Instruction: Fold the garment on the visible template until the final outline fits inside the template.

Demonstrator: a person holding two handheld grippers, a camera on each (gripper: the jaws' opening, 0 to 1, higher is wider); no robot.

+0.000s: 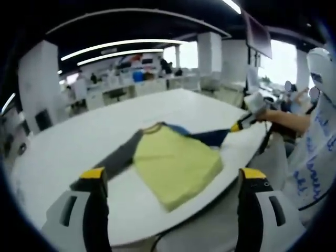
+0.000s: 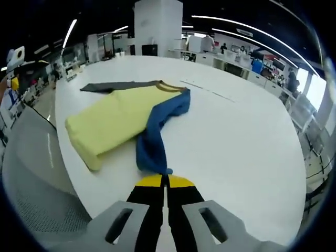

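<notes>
Garment (image 2: 123,118), yellow-bodied with one grey and one blue sleeve, is spread on a white table (image 2: 231,136) near its edge. Its blue sleeve (image 2: 155,134) is clamped at the cuff by the closed right gripper (image 2: 166,181). The left gripper (image 1: 173,176) is held wide open, empty, above the near table edge.

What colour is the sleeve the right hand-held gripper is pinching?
Blue sleeve, on a yellow garment; clearest in the right gripper view, pinched by the right hand-held gripper.

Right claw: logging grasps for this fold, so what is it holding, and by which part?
The right claw is shut on the blue sleeve of the garment, pinching its cuff end. The left claw is open, holding nothing.
</notes>
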